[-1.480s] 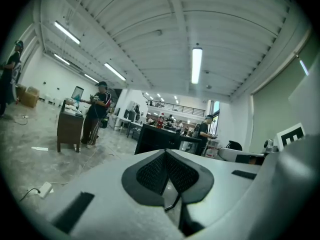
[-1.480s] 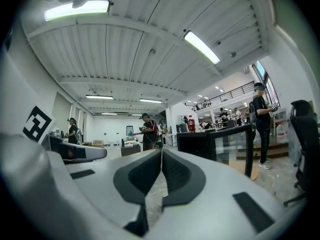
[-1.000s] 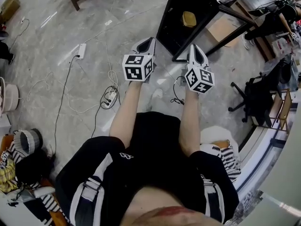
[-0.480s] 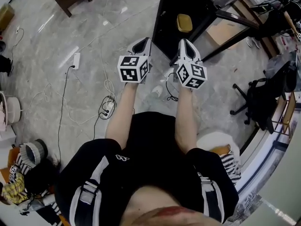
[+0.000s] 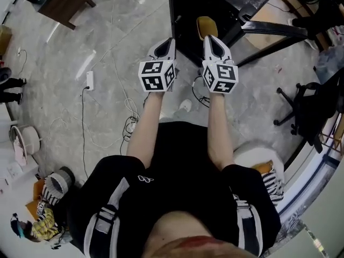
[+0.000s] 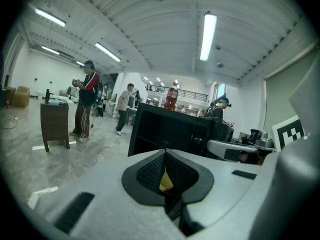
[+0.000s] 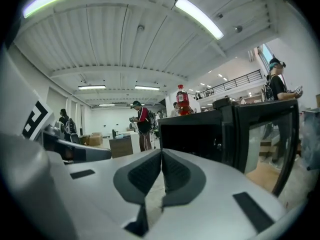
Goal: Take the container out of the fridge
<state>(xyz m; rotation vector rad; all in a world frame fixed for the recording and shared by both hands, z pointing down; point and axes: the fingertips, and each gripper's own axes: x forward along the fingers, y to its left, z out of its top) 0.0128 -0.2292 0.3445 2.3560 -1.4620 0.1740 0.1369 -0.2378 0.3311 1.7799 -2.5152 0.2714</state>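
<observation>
A small black fridge [image 5: 215, 4] stands on the floor ahead, its glass door [image 5: 269, 28] swung open to the right. A yellow container [image 5: 206, 26] sits inside, near the front. In the head view my right gripper [image 5: 210, 41] points at the container from just in front of it, jaws shut and empty. My left gripper [image 5: 165, 44] hovers beside the fridge's left front edge, also shut and empty. The left gripper view shows the fridge [image 6: 170, 131] and a sliver of yellow behind the jaws. The right gripper view shows the fridge's dark inside [image 7: 200, 134] and the door [image 7: 265, 139].
A red bottle [image 7: 183, 100] stands on top of the fridge. Cables and a power strip [image 5: 89, 79] lie on the floor to the left. A wooden table [image 5: 59, 1] is far left, an office chair [image 5: 312, 106] right. People [image 6: 86, 101] stand in the background.
The person has stepped closer to the fridge. Both grippers have moved forward to its open front, still shut.
</observation>
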